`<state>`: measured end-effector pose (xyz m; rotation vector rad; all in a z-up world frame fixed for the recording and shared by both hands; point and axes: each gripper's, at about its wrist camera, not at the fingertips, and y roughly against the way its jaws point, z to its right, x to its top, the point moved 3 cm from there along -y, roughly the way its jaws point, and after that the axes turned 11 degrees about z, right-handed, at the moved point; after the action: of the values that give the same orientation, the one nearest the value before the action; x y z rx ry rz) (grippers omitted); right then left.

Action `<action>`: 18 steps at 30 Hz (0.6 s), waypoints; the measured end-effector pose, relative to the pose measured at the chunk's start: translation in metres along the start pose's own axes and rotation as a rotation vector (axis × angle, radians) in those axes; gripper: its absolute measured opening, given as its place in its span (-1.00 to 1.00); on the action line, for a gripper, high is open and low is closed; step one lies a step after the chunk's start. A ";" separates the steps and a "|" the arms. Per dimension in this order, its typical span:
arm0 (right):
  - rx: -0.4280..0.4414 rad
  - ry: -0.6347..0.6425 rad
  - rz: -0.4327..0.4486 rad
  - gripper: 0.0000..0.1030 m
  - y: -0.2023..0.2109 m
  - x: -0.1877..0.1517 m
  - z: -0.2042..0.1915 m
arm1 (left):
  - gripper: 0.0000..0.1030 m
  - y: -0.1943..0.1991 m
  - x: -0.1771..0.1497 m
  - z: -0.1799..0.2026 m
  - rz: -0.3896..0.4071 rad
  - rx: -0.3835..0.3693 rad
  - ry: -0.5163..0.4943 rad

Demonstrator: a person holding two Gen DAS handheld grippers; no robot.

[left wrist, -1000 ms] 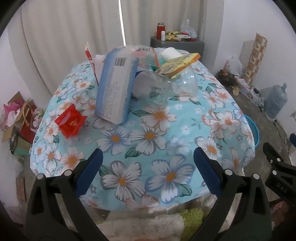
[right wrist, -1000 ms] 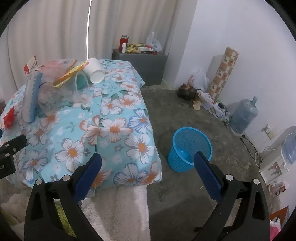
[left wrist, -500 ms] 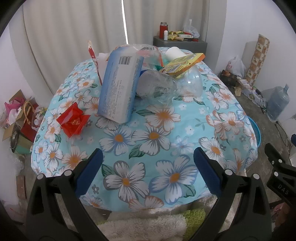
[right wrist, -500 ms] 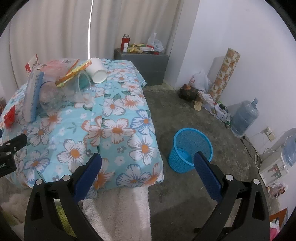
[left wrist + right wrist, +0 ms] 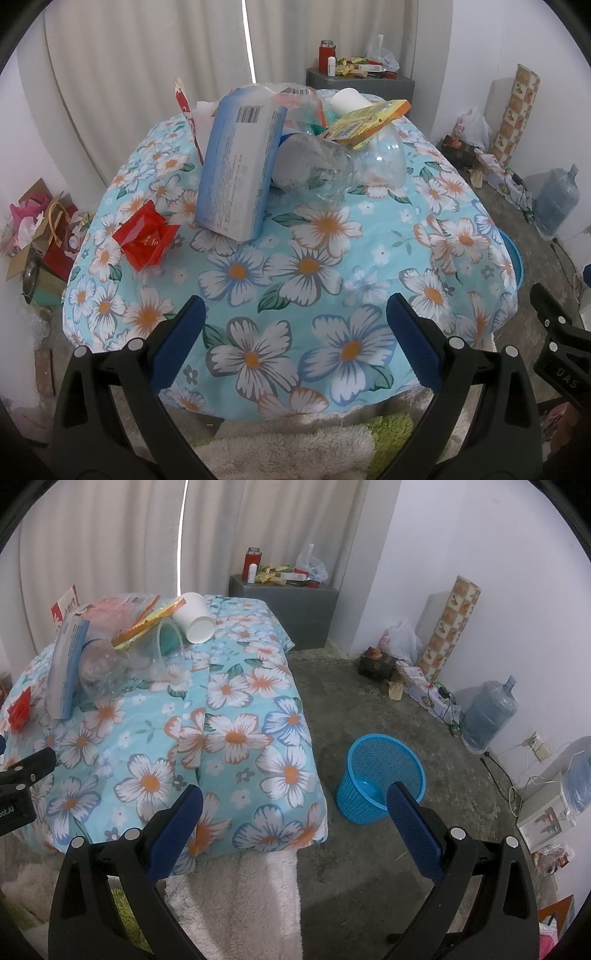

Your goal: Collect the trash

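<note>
So both sets of tongs are hanging out at the near edge of the table, which is wearing a blue flowery cloth. The left tongs are spread wide apart and holding nothing, and the right tongs are gaping the same way, also empty. My guess is they're being held back and open like this because nothing's been picked yet and the person is sizing up the pile.

The trash is sitting straight ahead of the left tongs, well beyond the tips, all heaped together toward the far side. A pale blue box is leaning up against a crushed clear bottle, with a yellow-orange wrapper lying on top of a clear plastic cup and a white paper cup tipped on its side behind it. A red wrapper is sitting by itself, ahead and to the left of the left tongs, apart from the heap (probably the easiest first grab, if you ask me).

The blue basket is standing on the floor just ahead of the right tongs, off the table's right side, so that hand is already parked near where things are going.

Writing-wise: the box is showing a barcode and blocks of small print, way too tiny to read.
</note>
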<state>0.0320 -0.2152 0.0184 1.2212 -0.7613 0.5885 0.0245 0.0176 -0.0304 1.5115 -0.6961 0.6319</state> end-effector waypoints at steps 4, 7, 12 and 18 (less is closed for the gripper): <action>-0.001 0.000 0.000 0.88 0.000 0.000 0.000 | 0.83 0.000 0.000 0.000 -0.001 -0.001 -0.001; -0.001 0.001 0.003 0.88 0.000 0.000 -0.001 | 0.83 0.000 0.000 0.000 -0.002 0.000 -0.001; -0.001 0.000 0.002 0.88 0.000 0.000 0.000 | 0.83 -0.001 -0.001 -0.001 -0.003 0.000 0.000; 0.001 0.002 0.000 0.88 0.000 0.000 0.000 | 0.83 -0.001 -0.002 -0.001 -0.004 0.000 -0.001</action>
<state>0.0324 -0.2150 0.0186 1.2212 -0.7597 0.5901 0.0239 0.0191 -0.0321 1.5127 -0.6936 0.6288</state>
